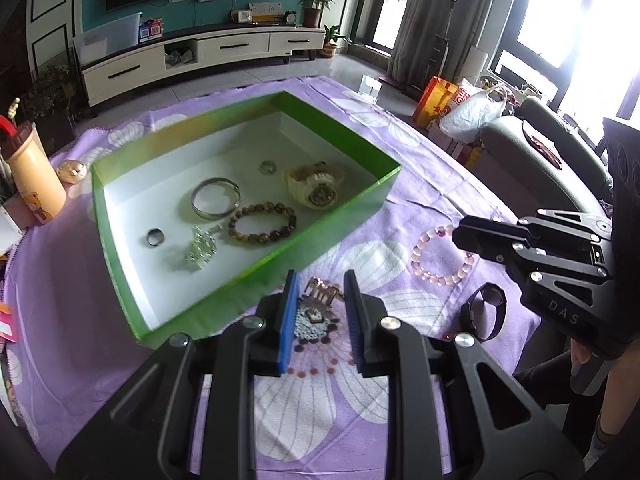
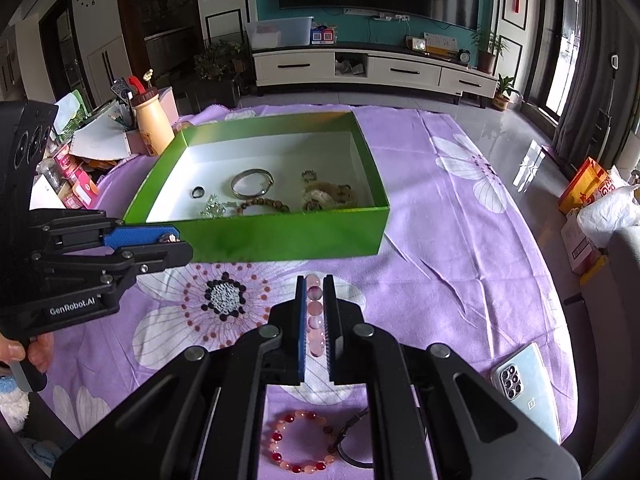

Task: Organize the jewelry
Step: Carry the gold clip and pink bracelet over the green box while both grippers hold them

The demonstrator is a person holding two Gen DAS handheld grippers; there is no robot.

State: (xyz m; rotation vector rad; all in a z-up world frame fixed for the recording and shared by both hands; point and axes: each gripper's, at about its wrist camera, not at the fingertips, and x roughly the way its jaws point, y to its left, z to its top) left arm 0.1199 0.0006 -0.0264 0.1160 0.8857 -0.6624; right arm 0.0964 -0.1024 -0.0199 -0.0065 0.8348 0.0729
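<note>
Blue-padded left gripper (image 1: 320, 280) clamps a rose-gold metal watch (image 1: 318, 304) above the purple floral cloth (image 1: 420, 160). The black right gripper (image 2: 314, 284) is closed on a pale pink bead bracelet (image 2: 315, 312), both just before the open green cardboard box (image 2: 280, 236) holding other jewelry.

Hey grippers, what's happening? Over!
Right gripper shut on pale pink bead bracelet. Left gripper clamps rose-gold watch. Green box ahead, nothing blocking.
</note>
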